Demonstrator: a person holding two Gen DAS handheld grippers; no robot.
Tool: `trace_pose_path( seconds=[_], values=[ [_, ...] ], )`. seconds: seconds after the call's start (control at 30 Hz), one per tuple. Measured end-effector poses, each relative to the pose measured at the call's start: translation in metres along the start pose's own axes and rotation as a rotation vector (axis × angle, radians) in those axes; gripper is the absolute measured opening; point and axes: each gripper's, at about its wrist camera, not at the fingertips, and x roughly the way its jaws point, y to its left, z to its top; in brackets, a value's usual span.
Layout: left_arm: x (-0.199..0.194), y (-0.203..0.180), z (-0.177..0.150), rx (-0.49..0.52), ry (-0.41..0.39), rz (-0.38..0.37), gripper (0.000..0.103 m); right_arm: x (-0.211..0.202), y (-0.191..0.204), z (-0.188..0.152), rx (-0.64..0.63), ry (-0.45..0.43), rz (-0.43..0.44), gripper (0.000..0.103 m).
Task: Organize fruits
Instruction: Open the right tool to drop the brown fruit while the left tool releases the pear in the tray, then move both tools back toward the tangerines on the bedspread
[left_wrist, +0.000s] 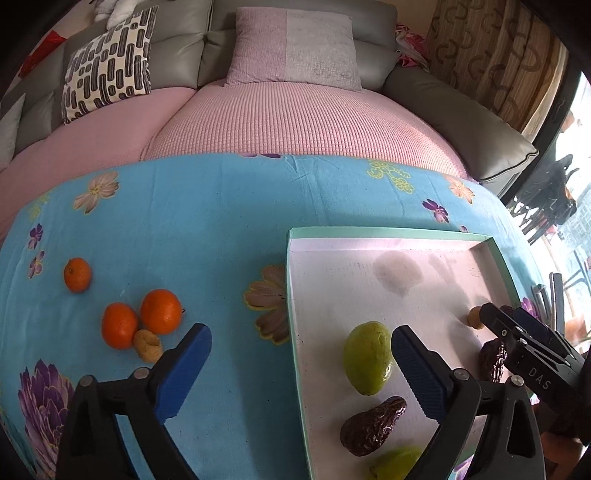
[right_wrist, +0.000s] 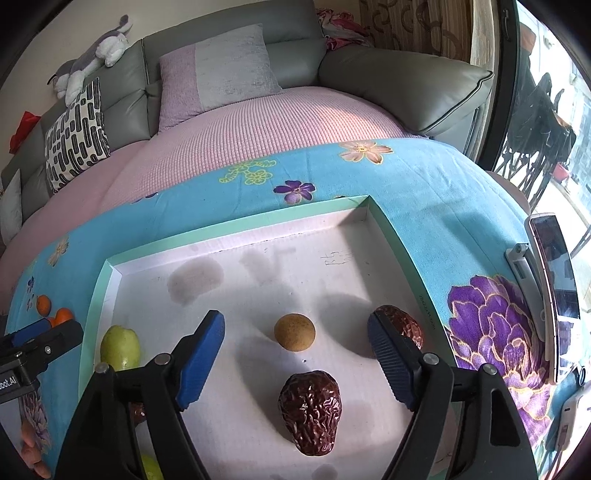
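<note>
right gripper (right_wrist: 295, 354): fingers wide, empty; wrinkled dark-red dried date (right_wrist: 310, 411) lies in the white shallow tray (right_wrist: 236, 229), just below the fingertips, long axis along the fingers | left gripper (left_wrist: 301, 369): wide, empty; farther

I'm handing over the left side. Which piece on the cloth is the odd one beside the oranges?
Left of the white tray, on the blue flowered cloth, two oranges sit together. Touching them in front is a tan wrinkled fruit, smaller and duller than either orange.

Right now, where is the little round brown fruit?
The round brown fruit lies in the tray, between the right gripper fingers, just beyond a wrinkled date.
</note>
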Motion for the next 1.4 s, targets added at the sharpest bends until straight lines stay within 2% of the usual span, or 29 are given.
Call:
trace_pose_path(
  seconds=[0.07, 0.1, 0.13, 0.5, 0.63, 0.87, 1.03, 1.2, 1.4],
  values=[
    [0.001, 0.002, -0.001, -0.004, -0.004, 0.026, 0.103, 0.000, 0.001, 0.000, -0.002, -0.008, 0.003, 0.088],
    [0.001, 0.002, -0.001, 0.000, -0.011, 0.042, 0.103, 0.000, 0.001, 0.000, 0.002, -0.013, 0.006, 0.096],
    [0.000, 0.002, -0.001, 0.007, -0.018, 0.058, 0.103, 0.000, 0.001, 0.000, 0.007, -0.017, 0.014, 0.098],
    [-0.019, 0.018, 0.003, 0.018, -0.091, 0.112, 0.103, -0.001, 0.011, -0.002, -0.022, -0.041, 0.008, 0.098],
    [-0.020, 0.026, 0.001, 0.000, -0.084, 0.099, 0.103, -0.003, 0.019, -0.001, -0.055, -0.054, -0.001, 0.098],
    [-0.029, 0.045, -0.001, -0.033, -0.104, 0.098, 0.103, -0.010, 0.041, -0.001, -0.088, -0.099, 0.055, 0.098],
    [-0.046, 0.070, -0.003, -0.088, -0.160, 0.115, 0.103, -0.010, 0.061, -0.003, -0.135, -0.094, 0.084, 0.098],
    [-0.057, 0.109, -0.003, -0.203, -0.176, 0.130, 0.103, -0.008, 0.080, -0.007, -0.163, -0.076, 0.112, 0.098],
    [-0.075, 0.152, -0.006, -0.292, -0.213, 0.165, 0.103, -0.010, 0.099, -0.009, -0.169, -0.076, 0.146, 0.098]
  ],
)
